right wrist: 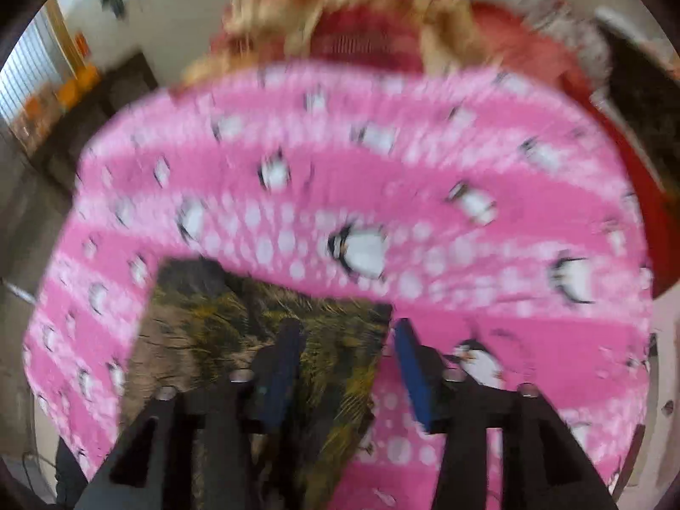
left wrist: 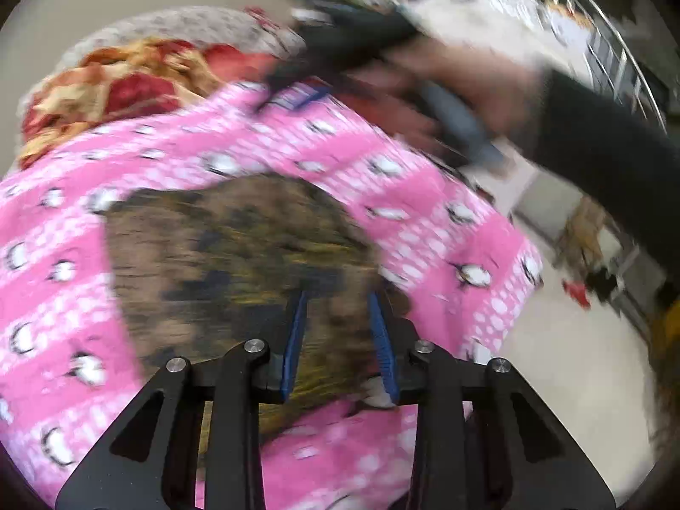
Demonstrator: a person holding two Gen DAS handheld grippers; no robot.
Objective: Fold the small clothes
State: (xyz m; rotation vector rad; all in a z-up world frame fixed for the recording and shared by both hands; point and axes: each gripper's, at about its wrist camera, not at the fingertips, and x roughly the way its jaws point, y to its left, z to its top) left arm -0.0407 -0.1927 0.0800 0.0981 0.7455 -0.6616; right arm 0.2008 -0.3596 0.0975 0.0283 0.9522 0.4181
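A small brown, yellow and black patterned garment (left wrist: pixel 238 263) lies on a pink penguin-print cloth (left wrist: pixel 63 306). My left gripper (left wrist: pixel 338 297) is open, its blue-padded fingers spread just above the garment's near right part. In the right wrist view the same garment (right wrist: pixel 221 331) lies on the pink cloth (right wrist: pixel 382 178); my right gripper (right wrist: pixel 348 327) is open over the garment's right edge. The right gripper also shows blurred in the left wrist view (left wrist: pixel 297 89), held by a hand at the cloth's far side.
A heap of red and yellow clothes (left wrist: pixel 114 89) lies at the far end of the pink cloth, also in the right wrist view (right wrist: pixel 365 29). The cloth's right edge drops to a pale floor (left wrist: pixel 565 357). Shelving (left wrist: pixel 595 21) stands behind.
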